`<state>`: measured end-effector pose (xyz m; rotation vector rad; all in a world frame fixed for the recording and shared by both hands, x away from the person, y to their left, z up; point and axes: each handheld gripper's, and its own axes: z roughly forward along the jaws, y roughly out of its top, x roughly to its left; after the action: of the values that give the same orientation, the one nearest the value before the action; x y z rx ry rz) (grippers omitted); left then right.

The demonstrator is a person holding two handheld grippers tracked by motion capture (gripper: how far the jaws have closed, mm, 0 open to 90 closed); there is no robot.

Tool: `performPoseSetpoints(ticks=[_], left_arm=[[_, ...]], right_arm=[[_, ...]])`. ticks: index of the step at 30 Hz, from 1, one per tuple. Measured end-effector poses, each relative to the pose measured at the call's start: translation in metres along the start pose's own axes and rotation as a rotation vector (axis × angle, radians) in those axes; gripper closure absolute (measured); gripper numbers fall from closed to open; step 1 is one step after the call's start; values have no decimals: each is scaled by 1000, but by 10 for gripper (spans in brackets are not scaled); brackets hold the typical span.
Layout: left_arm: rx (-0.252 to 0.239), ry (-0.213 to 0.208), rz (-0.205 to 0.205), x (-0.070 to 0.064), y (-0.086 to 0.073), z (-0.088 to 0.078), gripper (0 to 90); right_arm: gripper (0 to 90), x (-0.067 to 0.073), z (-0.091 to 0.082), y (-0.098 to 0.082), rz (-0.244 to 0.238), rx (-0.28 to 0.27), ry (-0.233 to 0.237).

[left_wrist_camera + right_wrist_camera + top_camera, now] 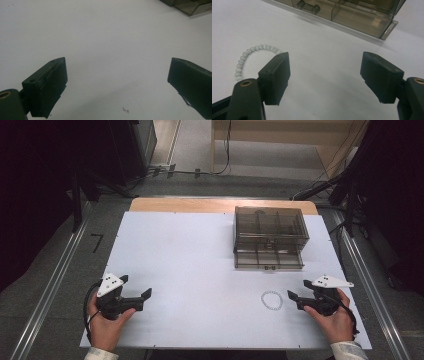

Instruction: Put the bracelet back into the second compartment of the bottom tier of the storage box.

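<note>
Both grippers idle, jaws wide, nothing held. Bead bracelet [272, 300] on surface just left of right gripper [298, 291], near drawer box [270, 237]. Step: pre-grasp approach. Next: centre jaws over beads, close.

pale bead bracelet [272, 300] flat on table

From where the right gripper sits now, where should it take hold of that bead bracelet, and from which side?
Take the bead bracelet on its near arc, the side closest to the right gripper. It lies flat as an open ring on the white table, so probably come down from above with one of the fingers inside the loop and one outside, then pinch across the strand of beads.
</note>
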<state>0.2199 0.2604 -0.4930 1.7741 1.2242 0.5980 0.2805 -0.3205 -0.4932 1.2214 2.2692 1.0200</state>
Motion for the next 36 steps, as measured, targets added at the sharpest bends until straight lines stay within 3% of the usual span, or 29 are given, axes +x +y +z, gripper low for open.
performPoseSetpoints(ticks=[36], left_arm=[[-7,-9,-2,0,1,0,34]], right_arm=[[251,25,18,10,-95,46,23]])
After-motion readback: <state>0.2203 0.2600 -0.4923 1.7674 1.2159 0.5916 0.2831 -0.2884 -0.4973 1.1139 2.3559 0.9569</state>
